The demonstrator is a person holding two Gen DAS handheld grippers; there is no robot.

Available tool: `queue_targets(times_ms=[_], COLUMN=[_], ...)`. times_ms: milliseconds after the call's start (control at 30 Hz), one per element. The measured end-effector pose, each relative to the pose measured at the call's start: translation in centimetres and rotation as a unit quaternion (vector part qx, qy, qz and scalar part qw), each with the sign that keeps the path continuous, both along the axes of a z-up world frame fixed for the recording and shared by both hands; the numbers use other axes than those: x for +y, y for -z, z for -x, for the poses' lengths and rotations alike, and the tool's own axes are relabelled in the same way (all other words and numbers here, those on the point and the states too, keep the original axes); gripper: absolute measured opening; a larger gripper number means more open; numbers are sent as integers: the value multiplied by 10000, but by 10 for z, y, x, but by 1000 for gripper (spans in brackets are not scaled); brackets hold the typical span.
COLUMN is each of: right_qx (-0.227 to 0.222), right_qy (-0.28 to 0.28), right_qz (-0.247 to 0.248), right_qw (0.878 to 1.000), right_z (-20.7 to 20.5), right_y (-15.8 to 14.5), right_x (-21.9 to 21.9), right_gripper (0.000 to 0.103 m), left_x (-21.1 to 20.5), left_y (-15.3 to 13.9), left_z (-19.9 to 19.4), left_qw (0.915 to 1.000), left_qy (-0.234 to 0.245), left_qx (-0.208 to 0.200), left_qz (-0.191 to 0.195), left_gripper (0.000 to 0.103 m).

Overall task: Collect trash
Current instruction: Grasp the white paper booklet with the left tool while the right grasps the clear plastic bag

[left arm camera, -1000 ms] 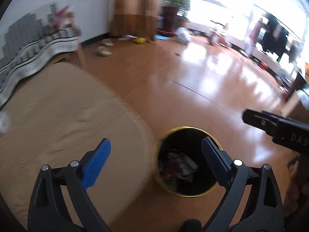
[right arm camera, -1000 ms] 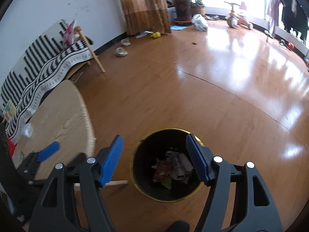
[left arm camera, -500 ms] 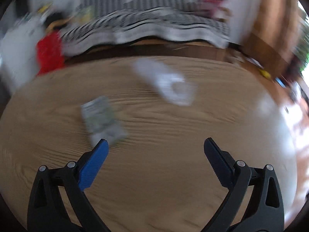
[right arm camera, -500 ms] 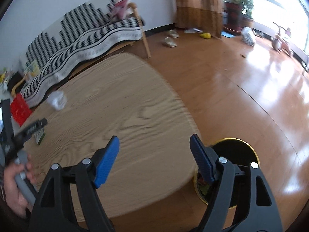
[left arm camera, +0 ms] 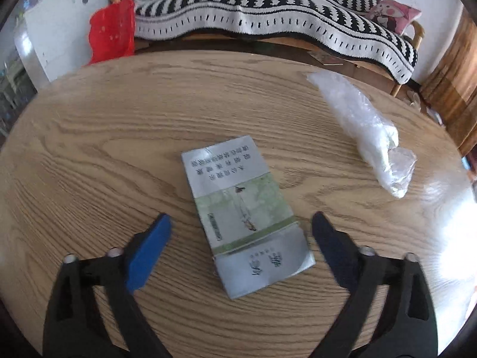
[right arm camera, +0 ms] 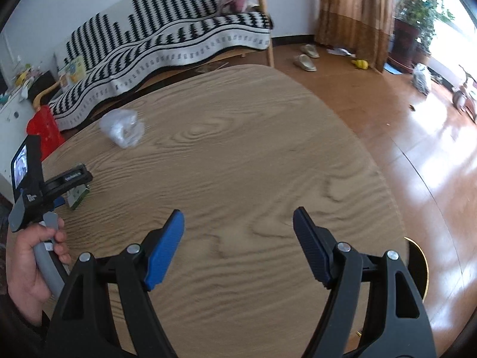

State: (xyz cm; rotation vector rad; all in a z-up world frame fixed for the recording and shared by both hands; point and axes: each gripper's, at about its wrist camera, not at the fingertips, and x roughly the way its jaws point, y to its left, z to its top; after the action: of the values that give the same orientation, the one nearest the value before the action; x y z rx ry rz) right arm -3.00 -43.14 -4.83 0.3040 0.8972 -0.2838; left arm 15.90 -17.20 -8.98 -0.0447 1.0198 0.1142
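A flat grey-green paper packet (left arm camera: 244, 208) with printed characters lies on the wooden table (left arm camera: 89, 149). My left gripper (left arm camera: 241, 232) is open just above it, one finger on each side of the packet's near half. A crumpled clear plastic bag (left arm camera: 366, 131) lies to the right; it also shows in the right wrist view (right arm camera: 122, 128). My right gripper (right arm camera: 238, 238) is open and empty over the table's bare middle. The left gripper's body (right arm camera: 50, 185) and the packet's edge (right arm camera: 78, 196) show at the left. The black bin's gold rim (right arm camera: 419, 262) peeks past the table's right edge.
A sofa with a black-and-white striped cover (right arm camera: 167, 44) stands behind the table. A red plastic stool (left arm camera: 113, 29) stands by a white cabinet (left arm camera: 53, 38). Slippers (right arm camera: 304, 61) and a potted plant (right arm camera: 414, 18) are on the wooden floor to the right.
Both grippers swung away from the bin to the table. The left gripper closed in on the paper packet, now between its open fingers. The right gripper moved over the table's middle.
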Motion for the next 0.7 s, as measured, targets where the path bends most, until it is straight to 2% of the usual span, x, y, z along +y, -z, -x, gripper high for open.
queue_targets(times_ms=[33, 100, 200, 267, 433, 600, 700], right_qx=[-4, -18, 6, 18, 29, 260, 402], right_qy=[-69, -195, -465, -635, -988, -1024, -923], right_qz=[-4, -41, -138, -213, -202, -166, -196], right_qw=[10000, 9998, 9988, 9978, 9949, 9943, 9947], right_z=[-8, -21, -52, -76, -159, -244, -280], right_y=[1, 2, 7, 10, 19, 30, 41], right_x=[6, 17, 42, 59, 100, 126, 130], right_gripper=[73, 73, 73, 77, 82, 83, 83], left_x=[1, 4, 21, 33, 60, 73, 75], left_y=[-1, -3, -6, -9, -25, -29, -28], left_z=[-1, 0, -1, 1, 10, 14, 9], left_qw=[9999, 9997, 9991, 9986, 9976, 9961, 9957], left_qy=[89, 221, 325, 380, 551, 745, 805], left_qx=[-94, -71, 68, 122, -79, -115, -83], left_qz=[-6, 29, 271, 361, 407, 455, 455], left_gripper=[65, 60, 59, 59, 59, 59, 59])
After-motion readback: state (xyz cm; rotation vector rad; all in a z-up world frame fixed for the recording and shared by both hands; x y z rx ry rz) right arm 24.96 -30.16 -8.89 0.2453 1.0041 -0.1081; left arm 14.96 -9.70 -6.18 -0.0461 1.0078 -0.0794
